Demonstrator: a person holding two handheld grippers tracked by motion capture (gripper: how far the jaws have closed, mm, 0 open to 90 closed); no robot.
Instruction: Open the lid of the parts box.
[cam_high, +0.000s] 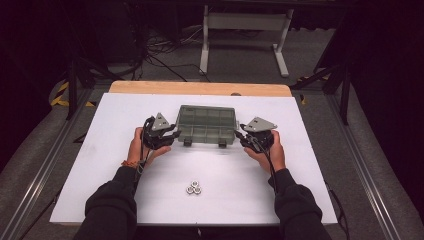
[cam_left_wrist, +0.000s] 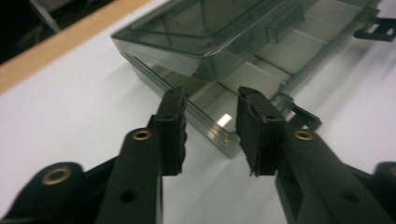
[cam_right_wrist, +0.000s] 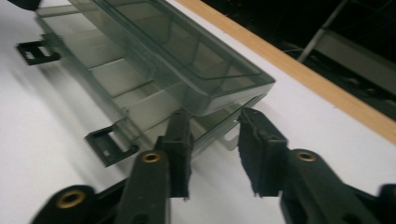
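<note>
The compartment box (cam_high: 206, 125) sat on the white board (cam_high: 100, 165) nearer its far edge, midway between the side edges, with its clear lid (cam_left_wrist: 205, 32) raised off the base. My left gripper (cam_high: 161, 135) stood at the box's left end, jaws parted, straddling the near-left corner of the base without clamping it. My right gripper (cam_high: 256, 136) stood at the right end, jaws likewise parted about the near-right corner. Both black latches (cam_right_wrist: 109, 145) hung undone along the front wall. Three metal nuts (cam_high: 194, 187) lay clustered near the board's front edge, well apart from the box.
</note>
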